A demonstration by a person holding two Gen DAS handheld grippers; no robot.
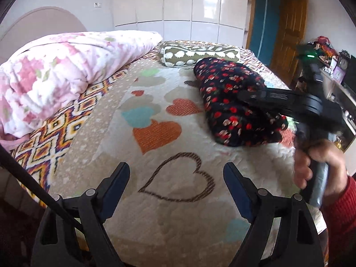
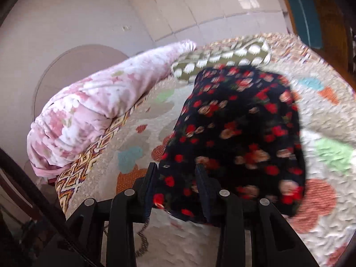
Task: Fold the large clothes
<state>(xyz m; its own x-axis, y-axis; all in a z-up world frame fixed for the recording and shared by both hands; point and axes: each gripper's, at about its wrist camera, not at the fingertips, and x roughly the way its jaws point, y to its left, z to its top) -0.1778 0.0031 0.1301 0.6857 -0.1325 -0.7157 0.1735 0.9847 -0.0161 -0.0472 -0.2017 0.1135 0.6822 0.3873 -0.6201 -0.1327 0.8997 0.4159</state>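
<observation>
A black garment with red flowers [image 1: 231, 102] lies in a folded bundle on the heart-patterned bed cover [image 1: 155, 102]. My right gripper [image 2: 176, 175] is shut on the near edge of the garment [image 2: 240, 120], cloth pinched between its fingers. In the left wrist view the right gripper [image 1: 242, 96] reaches in from the right over the bundle. My left gripper [image 1: 176, 173] is open and empty above the cover, near the brown heart outline, to the left and in front of the bundle.
A rolled pink floral quilt [image 1: 66, 71] lies along the left of the bed. An olive cushion with white spots [image 1: 200, 54] sits behind the garment. White wardrobe doors [image 1: 178, 2] and a wooden door [image 1: 287, 33] stand behind. A cluttered shelf [image 1: 338, 71] is at right.
</observation>
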